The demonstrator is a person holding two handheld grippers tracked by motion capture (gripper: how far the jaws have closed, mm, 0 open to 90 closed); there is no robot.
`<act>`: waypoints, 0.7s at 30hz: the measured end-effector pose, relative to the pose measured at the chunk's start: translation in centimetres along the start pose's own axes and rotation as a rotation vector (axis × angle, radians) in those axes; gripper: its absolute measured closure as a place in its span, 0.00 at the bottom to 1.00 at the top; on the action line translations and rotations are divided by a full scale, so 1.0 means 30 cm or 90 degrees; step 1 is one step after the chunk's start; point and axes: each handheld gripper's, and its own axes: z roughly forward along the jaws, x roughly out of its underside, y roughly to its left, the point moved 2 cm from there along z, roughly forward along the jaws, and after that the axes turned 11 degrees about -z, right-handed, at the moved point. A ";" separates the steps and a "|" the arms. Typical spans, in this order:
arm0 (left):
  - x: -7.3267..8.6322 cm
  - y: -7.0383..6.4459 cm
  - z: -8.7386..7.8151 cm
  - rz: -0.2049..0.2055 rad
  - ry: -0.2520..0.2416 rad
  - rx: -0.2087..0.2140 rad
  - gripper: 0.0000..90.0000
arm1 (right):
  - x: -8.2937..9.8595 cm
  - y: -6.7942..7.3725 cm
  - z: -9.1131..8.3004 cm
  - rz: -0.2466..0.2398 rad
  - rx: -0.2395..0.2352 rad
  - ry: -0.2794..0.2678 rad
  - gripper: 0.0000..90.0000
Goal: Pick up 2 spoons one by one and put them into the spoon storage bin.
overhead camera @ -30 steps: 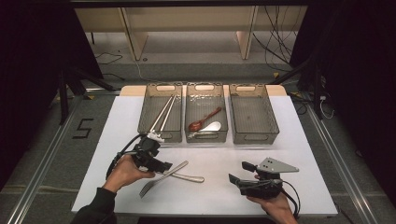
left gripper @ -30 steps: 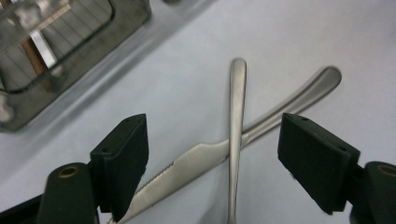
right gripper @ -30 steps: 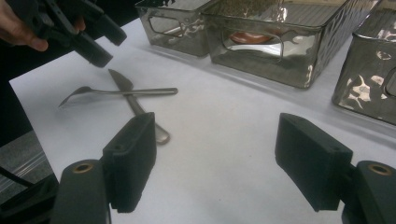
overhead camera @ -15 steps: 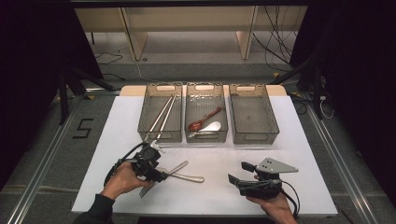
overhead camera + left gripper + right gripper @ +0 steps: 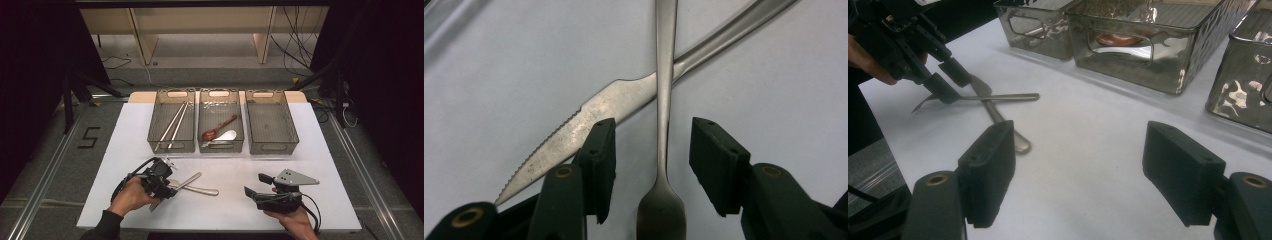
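Now the left claw (image 5: 651,165) stands apart astride the fork (image 5: 664,100) that lies crossed over the knife (image 5: 589,117) on the tabletop (image 5: 235,210), so closing may drag the knife too, while the right claw (image 5: 1093,175) waits apart, empty.

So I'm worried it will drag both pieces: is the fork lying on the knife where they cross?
Touching. In the left gripper view the fork handle lies straight across the knife with no gap; the open left claw straddles the fork alone.
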 end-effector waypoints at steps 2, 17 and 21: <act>0.001 0.000 0.001 0.004 0.003 0.001 0.61 | 0.000 0.000 0.000 -0.001 0.000 0.000 0.33; 0.007 -0.008 0.024 0.029 0.027 -0.002 0.74 | 0.001 0.000 0.001 0.001 -0.001 0.001 0.33; 0.006 -0.012 0.028 0.030 0.027 -0.002 0.78 | 0.001 0.000 0.001 -0.001 -0.001 0.001 0.33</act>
